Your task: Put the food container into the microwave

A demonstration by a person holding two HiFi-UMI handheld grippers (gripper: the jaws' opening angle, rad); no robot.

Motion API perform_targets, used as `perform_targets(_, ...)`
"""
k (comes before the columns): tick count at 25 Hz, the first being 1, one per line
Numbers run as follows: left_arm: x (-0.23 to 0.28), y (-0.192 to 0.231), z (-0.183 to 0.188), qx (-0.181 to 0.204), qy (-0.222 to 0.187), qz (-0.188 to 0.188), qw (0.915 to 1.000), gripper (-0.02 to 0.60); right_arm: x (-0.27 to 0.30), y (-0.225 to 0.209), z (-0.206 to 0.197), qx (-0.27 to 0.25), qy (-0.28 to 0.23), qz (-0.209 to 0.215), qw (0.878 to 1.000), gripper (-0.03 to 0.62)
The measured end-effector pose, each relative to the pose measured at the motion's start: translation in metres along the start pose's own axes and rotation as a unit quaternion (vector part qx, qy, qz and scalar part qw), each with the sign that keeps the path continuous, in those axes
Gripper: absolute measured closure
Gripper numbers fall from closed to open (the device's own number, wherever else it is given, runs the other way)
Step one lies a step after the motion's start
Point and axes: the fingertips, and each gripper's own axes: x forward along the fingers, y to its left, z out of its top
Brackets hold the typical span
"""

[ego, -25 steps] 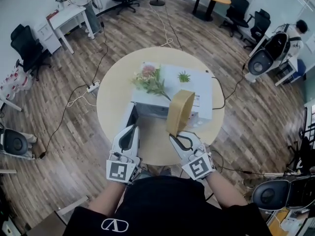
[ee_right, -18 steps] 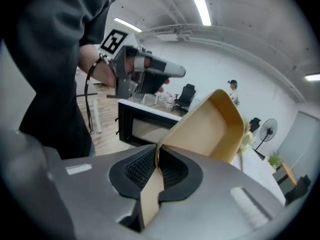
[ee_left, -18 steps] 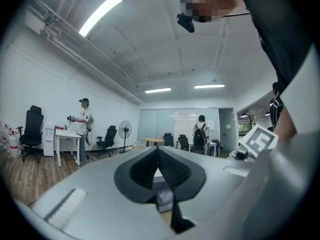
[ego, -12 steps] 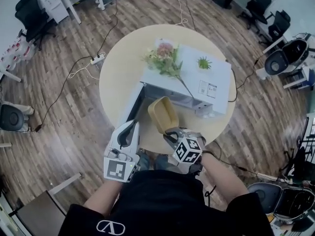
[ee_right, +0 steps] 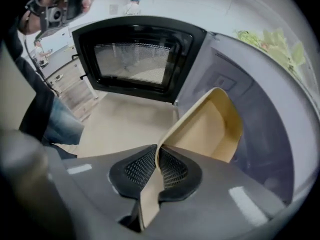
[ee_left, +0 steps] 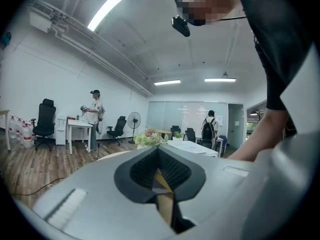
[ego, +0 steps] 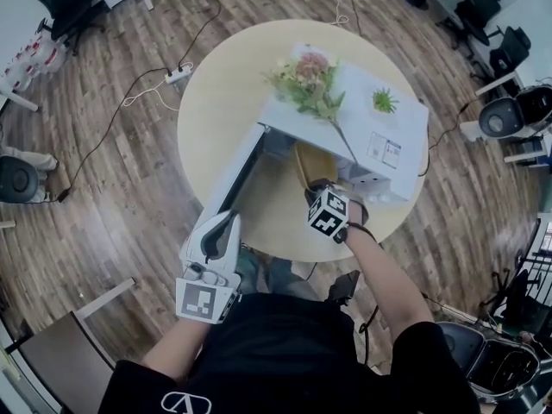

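The left tongs (ego: 226,224) stay low at the near edge of the round pale wooden bench (ego: 216,102), just beside the outer end of the black-framed microwave door (ego: 235,175). They have barely shifted over the last second. Their jaws are closed together with nothing gripped, so they take no part in the move. The door stands swung wide open to the left, and its mesh window faces the right gripper view.

The change is to the right of the door. A second ago the tan plastic food container (ego: 312,164) stood upright in the air over the bench, well in front of the opening. Half a second ago it was tipped lower and closer. Now it sits at the mouth of the cavity, its far part under the top edge of the white microwave (ego: 388,149), and the right arm is stretched forward. The right tongs (ego: 316,186) are clamped on the container's near rim, the thin wall pinched between the mesh pads and the container's open side turned toward the door.

My judgement is that the container is going in but is not yet set down: it remains tilted and held. A bunch of pink and green flowers (ego: 309,80) and a small green plant (ego: 385,102) sit on top of the microwave.
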Motion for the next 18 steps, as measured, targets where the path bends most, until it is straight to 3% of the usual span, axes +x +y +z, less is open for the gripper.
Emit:
perform_targets(8,-0.01,0.004,-0.014,-0.008,0.01,0.008,0.9999,0.581,0.027,-0.064,-0.002,0.034,0.052,-0.079,0.995,0.572)
perform_targets(11,-0.015,0.002,-0.024,-0.014,0.03,0.009,0.9994,0.581,0.035,-0.077,0.001,0.038,0.062,-0.089,0.993,0.572)
perform_targets(18,-0.023,0.004,-0.033,-0.023,0.028,0.019,0.9992,0.581,0.048,-0.1,0.005,0.031,0.087,-0.12,0.989,0.572)
